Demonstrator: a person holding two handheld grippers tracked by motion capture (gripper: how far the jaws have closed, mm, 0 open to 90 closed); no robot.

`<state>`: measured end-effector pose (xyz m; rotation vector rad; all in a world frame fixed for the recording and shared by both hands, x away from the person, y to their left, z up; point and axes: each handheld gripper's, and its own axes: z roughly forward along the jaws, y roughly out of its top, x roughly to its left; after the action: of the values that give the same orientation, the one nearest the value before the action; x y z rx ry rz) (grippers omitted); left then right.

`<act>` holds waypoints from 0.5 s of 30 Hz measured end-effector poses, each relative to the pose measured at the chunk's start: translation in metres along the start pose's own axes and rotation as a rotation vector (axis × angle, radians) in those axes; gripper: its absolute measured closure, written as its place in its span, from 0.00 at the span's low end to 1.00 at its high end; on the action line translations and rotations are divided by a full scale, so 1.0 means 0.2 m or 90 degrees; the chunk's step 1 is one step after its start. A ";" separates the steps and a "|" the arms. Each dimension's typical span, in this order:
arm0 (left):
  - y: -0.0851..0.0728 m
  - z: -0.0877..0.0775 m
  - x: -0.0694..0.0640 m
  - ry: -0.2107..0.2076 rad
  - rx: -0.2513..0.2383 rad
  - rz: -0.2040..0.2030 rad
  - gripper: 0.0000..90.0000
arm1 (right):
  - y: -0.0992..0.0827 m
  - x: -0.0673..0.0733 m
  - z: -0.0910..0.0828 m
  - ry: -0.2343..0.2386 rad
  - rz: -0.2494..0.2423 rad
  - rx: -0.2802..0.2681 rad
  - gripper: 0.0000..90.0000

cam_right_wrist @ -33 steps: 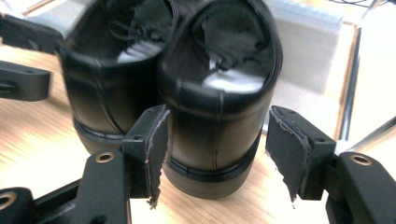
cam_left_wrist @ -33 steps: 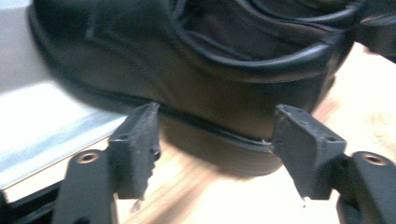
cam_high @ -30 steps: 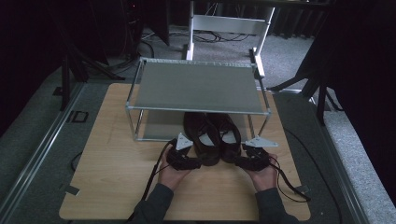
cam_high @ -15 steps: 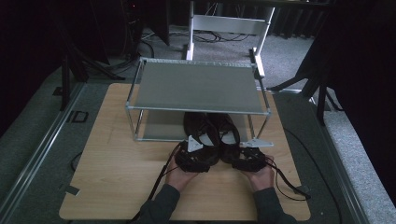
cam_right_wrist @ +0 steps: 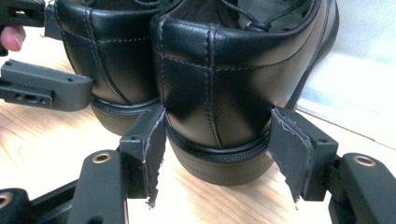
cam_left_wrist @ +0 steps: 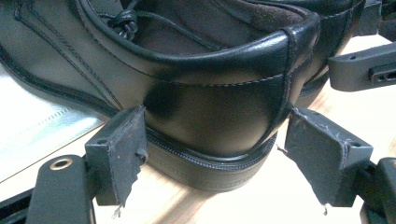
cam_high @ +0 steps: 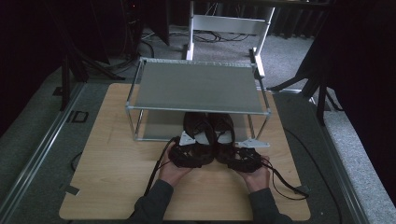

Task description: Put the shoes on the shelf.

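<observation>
A pair of black leather lace-up shoes stands on the wooden table with toes under a metal rack. The left shoe (cam_high: 198, 130) and right shoe (cam_high: 225, 128) sit side by side, heels toward me. My left gripper (cam_high: 190, 149) is open and straddles the left shoe's heel (cam_left_wrist: 210, 112); its left pad (cam_left_wrist: 123, 154) touches the heel and the right pad (cam_left_wrist: 327, 156) stands just off it. Open too, my right gripper (cam_high: 239, 153) has its pads (cam_right_wrist: 292, 151) at either side of the right shoe's heel (cam_right_wrist: 217, 93).
The two-tier wire rack (cam_high: 196, 86) stands mid-table, its silver lower shelf (cam_left_wrist: 32, 130) under the shoes' fronts. The left gripper's jaw (cam_right_wrist: 42, 88) shows beside the left shoe in the right gripper view. Bare wooden table (cam_high: 112, 158) lies left and right. Cables trail back from both grippers.
Both grippers have closed in toward each other and onto the shoes' heels. The shoes themselves have not visibly moved.
</observation>
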<state>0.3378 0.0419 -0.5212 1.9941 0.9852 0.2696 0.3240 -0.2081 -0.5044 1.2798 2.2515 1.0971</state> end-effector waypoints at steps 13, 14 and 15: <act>0.06 -0.02 0.06 0.015 -0.019 -0.020 0.27 | 0.07 0.01 0.03 0.002 0.020 -0.028 0.41; 0.06 -0.02 0.07 0.017 -0.020 -0.020 0.27 | 0.07 0.02 0.03 0.001 0.020 -0.029 0.41; 0.06 -0.02 0.07 0.021 -0.020 -0.019 0.28 | 0.08 0.02 0.04 0.001 0.021 -0.030 0.41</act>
<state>0.3517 0.0513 -0.5107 1.9506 1.0254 0.2996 0.3361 -0.1968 -0.4982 1.3015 2.1996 1.1557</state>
